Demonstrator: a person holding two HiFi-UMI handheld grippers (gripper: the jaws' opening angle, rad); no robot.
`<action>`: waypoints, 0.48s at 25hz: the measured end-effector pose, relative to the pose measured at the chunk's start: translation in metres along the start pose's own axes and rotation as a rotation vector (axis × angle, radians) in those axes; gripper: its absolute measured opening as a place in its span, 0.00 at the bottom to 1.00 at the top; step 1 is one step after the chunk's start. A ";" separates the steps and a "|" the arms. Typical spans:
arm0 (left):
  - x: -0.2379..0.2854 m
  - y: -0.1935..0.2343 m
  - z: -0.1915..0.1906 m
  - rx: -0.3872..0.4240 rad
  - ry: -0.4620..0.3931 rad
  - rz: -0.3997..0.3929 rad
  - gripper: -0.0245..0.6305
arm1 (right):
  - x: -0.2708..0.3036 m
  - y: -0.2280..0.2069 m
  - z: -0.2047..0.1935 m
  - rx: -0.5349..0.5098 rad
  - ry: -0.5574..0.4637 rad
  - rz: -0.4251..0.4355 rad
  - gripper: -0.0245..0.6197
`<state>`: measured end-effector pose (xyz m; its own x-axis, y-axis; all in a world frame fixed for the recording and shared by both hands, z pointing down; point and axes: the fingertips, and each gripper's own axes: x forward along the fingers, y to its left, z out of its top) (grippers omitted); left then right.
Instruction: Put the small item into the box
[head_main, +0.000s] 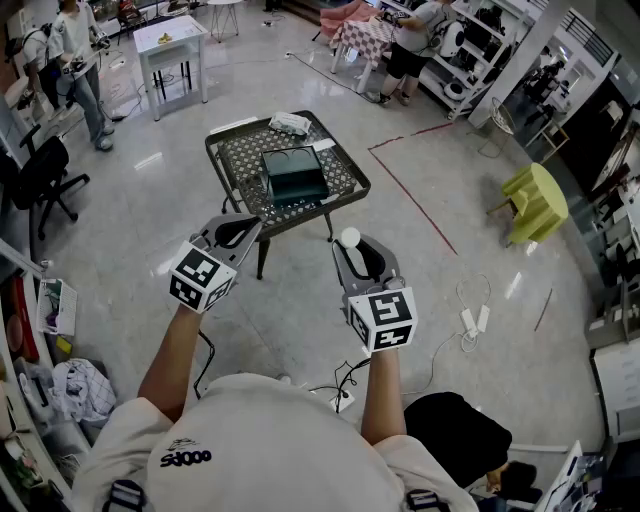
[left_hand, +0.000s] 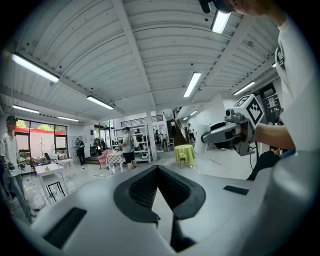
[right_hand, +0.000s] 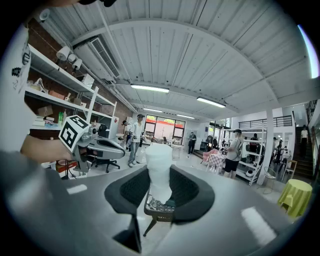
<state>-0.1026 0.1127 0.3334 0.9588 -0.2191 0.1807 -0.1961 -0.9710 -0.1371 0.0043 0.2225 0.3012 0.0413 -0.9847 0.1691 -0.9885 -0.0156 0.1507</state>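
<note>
Ahead on the table (head_main: 345, 172), a white bundle (head_main: 290, 123) lies behind the box (head_main: 295, 175). The right gripper (head_main: 351, 246) pinches the item (head_main: 349, 237); the left gripper's (head_main: 252, 225) jaws meet, empty.

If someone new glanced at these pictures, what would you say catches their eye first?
Probably the small white item clamped in the right gripper, held out in front of the person. Next comes the dark green box on the black mesh table just ahead, while the left gripper is shut and empty.
</note>
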 end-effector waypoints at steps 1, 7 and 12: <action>0.001 -0.002 0.002 0.002 0.001 0.001 0.04 | -0.001 -0.002 0.000 0.002 -0.001 0.000 0.25; 0.007 -0.010 0.003 0.008 0.009 0.014 0.04 | -0.007 -0.016 -0.003 0.039 -0.019 0.008 0.25; 0.008 -0.018 -0.003 -0.005 0.016 0.042 0.04 | -0.013 -0.020 -0.011 0.032 -0.027 0.030 0.25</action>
<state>-0.0922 0.1282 0.3401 0.9463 -0.2612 0.1904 -0.2371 -0.9613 -0.1405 0.0251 0.2377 0.3067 0.0080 -0.9891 0.1468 -0.9934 0.0089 0.1142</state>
